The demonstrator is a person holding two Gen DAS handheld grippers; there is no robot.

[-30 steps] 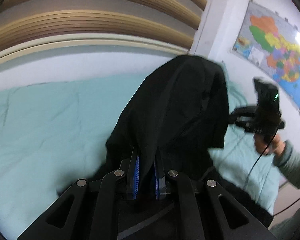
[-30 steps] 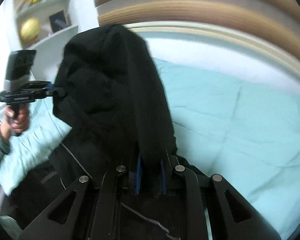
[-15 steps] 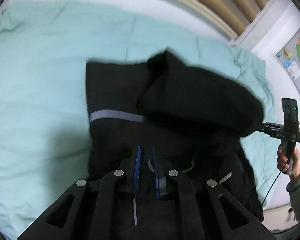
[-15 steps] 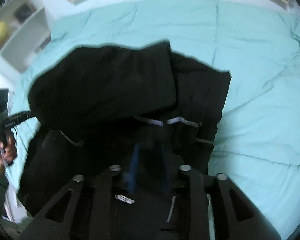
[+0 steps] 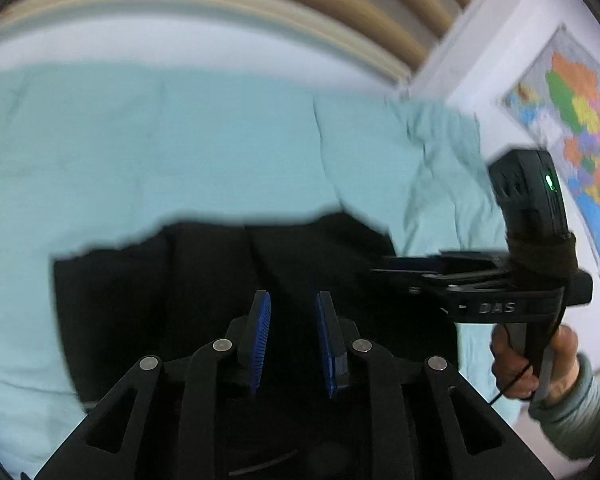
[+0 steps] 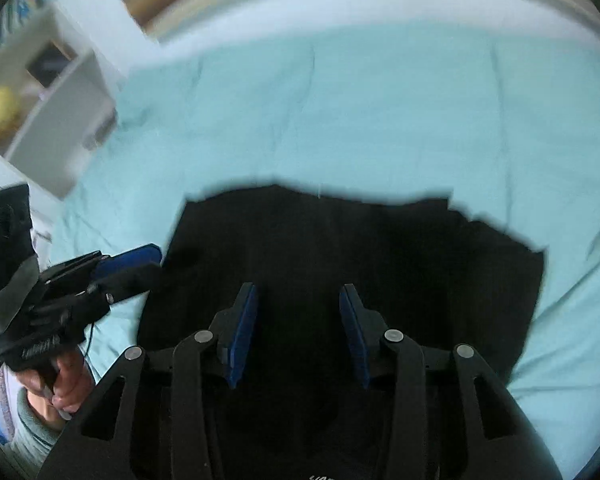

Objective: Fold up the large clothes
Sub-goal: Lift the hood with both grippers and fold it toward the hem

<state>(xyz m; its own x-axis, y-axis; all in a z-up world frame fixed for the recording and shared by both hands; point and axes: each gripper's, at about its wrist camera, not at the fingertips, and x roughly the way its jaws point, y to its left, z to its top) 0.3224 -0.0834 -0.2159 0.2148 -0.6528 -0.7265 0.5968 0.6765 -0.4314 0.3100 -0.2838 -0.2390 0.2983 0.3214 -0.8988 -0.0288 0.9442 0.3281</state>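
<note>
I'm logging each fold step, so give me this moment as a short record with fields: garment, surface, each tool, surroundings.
garment: black garment lying flat on the bed, folded over
surface: light teal bedcover
left tool: open, jaws have just been opening, nothing gripped, above the garment
right tool: open, jaws have just been opening, nothing gripped, above the garment
surroundings: wall map; white shelf
</note>
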